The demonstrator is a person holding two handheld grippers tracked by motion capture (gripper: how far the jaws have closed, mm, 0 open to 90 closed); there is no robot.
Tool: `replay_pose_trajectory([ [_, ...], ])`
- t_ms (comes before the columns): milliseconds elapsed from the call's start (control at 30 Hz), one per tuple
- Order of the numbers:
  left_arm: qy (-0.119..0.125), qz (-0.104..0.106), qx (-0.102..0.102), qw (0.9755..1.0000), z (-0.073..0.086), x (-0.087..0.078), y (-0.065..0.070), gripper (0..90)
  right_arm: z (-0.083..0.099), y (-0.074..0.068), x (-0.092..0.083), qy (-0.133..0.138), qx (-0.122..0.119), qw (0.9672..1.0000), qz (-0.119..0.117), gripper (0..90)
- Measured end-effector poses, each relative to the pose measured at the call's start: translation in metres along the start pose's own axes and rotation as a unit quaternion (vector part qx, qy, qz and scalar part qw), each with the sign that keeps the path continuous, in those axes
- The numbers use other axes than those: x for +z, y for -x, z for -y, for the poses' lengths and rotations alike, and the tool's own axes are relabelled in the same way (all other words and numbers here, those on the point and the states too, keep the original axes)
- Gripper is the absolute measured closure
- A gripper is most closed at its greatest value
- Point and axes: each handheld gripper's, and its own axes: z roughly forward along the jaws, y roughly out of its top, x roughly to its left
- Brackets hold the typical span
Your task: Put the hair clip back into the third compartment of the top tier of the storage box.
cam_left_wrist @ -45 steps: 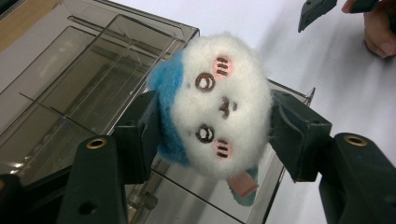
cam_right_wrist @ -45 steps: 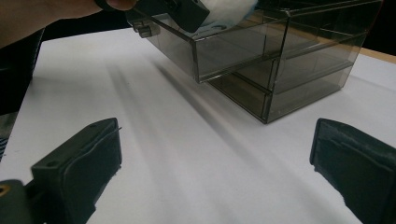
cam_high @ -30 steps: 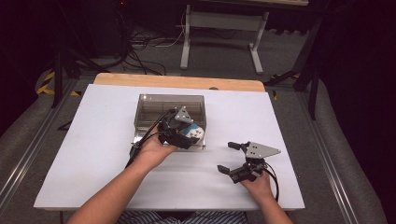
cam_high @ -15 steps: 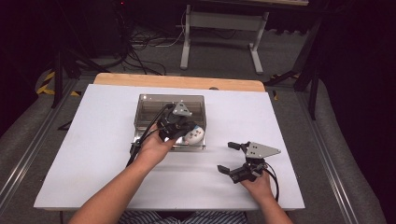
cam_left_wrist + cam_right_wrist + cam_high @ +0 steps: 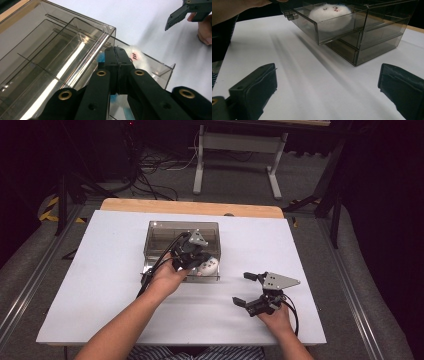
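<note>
Since a second ago, the left gripper [image 5: 191,256] has swung over the open drawer [image 5: 329,30] and its jaws have pressed together empty above the fluffy white plush toy [image 5: 329,12] lying there. Right gripper [image 5: 250,290] rests wide open on bare white table [image 5: 90,270], well apart. Clear smoky plastic drawer box [image 5: 165,237] sits mid-table; no readable writing.
</note>
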Motion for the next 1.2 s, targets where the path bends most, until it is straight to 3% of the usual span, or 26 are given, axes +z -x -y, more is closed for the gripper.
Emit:
replay_pose_trajectory([
  [500,-0.006,0.005,0.012,0.9999,0.001,0.006,-0.001,90.0,0.0,0.0,0.001,-0.001,-0.001,1.0,-0.002,2.7],
  [767,-0.017,-0.015,0.022,0.9995,0.0,0.01,0.003,90.0,0.0,0.0,0.001,-0.002,-0.002,1.0,-0.001,2.7],
  [1033,0.001,-0.033,0.021,0.9992,-0.001,0.005,0.004,87.0,0.0,0.0,0.0,-0.001,0.0,1.0,-0.002,2.6],
  [1200,0.018,-0.027,0.016,0.9994,-0.001,-0.005,0.003,86.5,0.0,0.0,0.0,0.0,0.0,1.0,-0.001,2.7],
])
